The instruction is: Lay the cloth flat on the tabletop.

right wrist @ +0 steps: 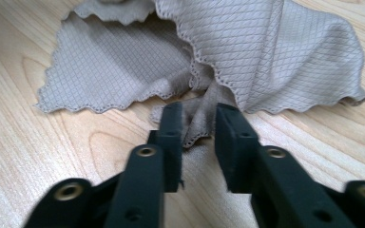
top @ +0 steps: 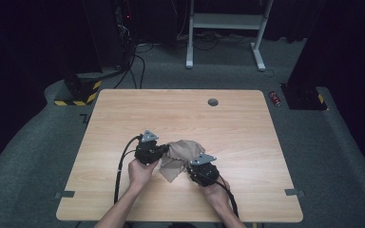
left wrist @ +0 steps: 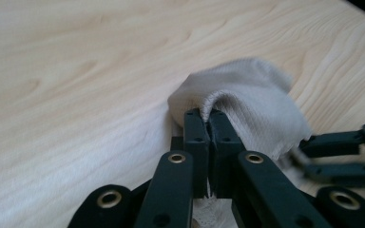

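Observation:
A beige waffle-weave cloth [top: 183, 154] lies crumpled on the wooden table [top: 180, 109], near its front middle. My left gripper [top: 165, 151] sits at the cloth's left edge. In the left gripper view its jaws [left wrist: 209, 116] are shut on a raised fold of the cloth [left wrist: 252, 102]. My right gripper [top: 190, 167] is at the cloth's front right corner. In the right gripper view the jaws [right wrist: 198, 116] stand a little apart, low over the table, with a narrow scalloped flap of the cloth [right wrist: 275, 52] lying between them.
A round grommet hole [top: 213, 102] sits near the table's far edge. On the floor beyond are a red object [top: 275, 98], a white desk frame [top: 225, 21] and a yellow-black striped base [top: 78, 95]. Cables trail from both grippers toward the front edge.

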